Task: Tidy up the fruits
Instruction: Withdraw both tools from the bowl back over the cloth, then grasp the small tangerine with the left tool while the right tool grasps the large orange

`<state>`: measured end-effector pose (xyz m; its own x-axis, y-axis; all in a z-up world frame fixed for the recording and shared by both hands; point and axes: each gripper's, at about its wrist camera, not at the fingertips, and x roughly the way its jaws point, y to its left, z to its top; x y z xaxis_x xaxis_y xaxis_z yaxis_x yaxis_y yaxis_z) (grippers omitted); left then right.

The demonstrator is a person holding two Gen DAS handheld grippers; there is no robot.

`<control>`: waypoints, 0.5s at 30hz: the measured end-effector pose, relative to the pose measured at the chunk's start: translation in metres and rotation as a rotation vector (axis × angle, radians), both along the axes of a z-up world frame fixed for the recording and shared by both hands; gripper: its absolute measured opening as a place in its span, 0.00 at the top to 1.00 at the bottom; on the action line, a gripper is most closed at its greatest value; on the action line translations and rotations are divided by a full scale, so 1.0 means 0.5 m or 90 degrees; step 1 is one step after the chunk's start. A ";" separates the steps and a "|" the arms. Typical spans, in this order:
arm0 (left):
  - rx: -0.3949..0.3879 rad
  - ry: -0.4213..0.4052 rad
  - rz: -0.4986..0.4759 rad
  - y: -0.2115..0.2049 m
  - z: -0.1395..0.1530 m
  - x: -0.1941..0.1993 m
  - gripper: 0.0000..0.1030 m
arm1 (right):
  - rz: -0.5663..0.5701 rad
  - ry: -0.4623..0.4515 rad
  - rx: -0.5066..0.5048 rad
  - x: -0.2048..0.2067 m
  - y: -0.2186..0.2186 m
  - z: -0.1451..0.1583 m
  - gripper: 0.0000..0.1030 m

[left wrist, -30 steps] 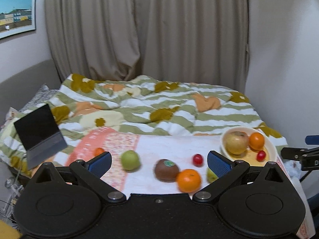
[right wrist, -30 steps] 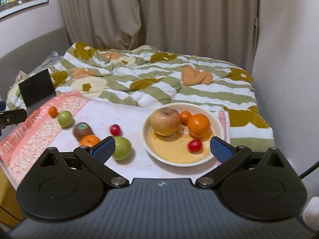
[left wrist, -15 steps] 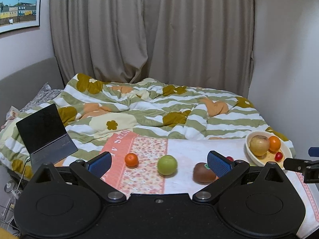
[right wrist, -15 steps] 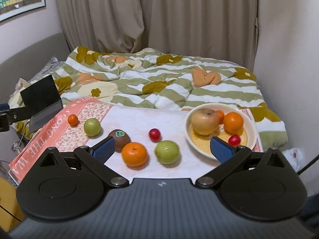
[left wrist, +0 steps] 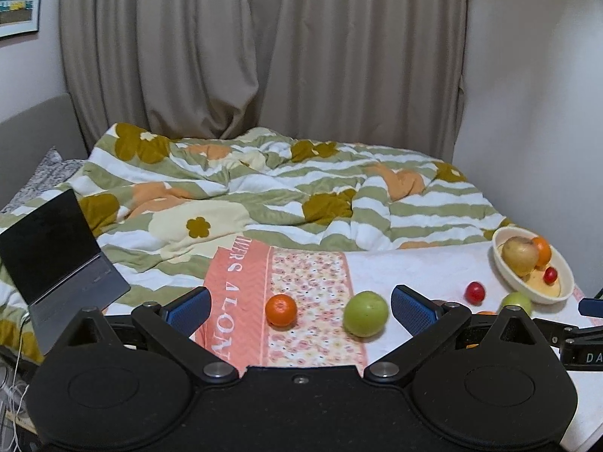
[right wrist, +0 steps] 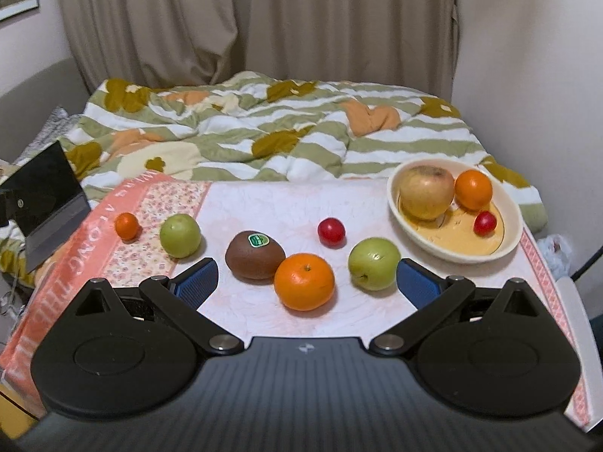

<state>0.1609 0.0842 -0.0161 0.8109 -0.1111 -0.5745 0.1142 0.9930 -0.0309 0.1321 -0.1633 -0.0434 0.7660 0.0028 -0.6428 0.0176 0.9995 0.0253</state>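
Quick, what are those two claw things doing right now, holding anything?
Left gripper: open, holding nothing.
Right gripper: open, holding nothing.

bare cloth (right wrist: 279,203) behind kiwi (right wrist: 255,254): open | kiwi touches orange (right wrist: 304,281): no gap | green apple (right wrist: 374,263) beside orange: narrow gap | bowl (right wrist: 510,239) blocks right of kiwi
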 end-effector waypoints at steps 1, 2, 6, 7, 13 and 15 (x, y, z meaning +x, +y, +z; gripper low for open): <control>0.003 0.002 -0.005 0.005 -0.009 0.011 0.01 | -0.004 0.002 -0.004 0.006 0.006 -0.009 0.00; 0.008 0.008 -0.008 0.007 -0.019 0.024 0.01 | -0.010 0.006 -0.008 0.013 0.010 -0.020 0.00; 0.010 0.028 -0.018 0.022 -0.053 0.071 0.03 | -0.024 0.017 -0.016 0.043 0.020 -0.058 0.00; 0.013 0.035 -0.020 0.024 -0.063 0.083 0.05 | -0.024 0.017 -0.016 0.043 0.020 -0.058 0.00; 0.030 0.073 -0.022 0.029 -0.124 0.146 0.11 | -0.030 0.040 -0.012 0.077 0.020 -0.108 0.00; 0.035 0.088 -0.023 0.028 -0.142 0.164 0.16 | -0.032 0.044 -0.015 0.085 0.023 -0.122 0.00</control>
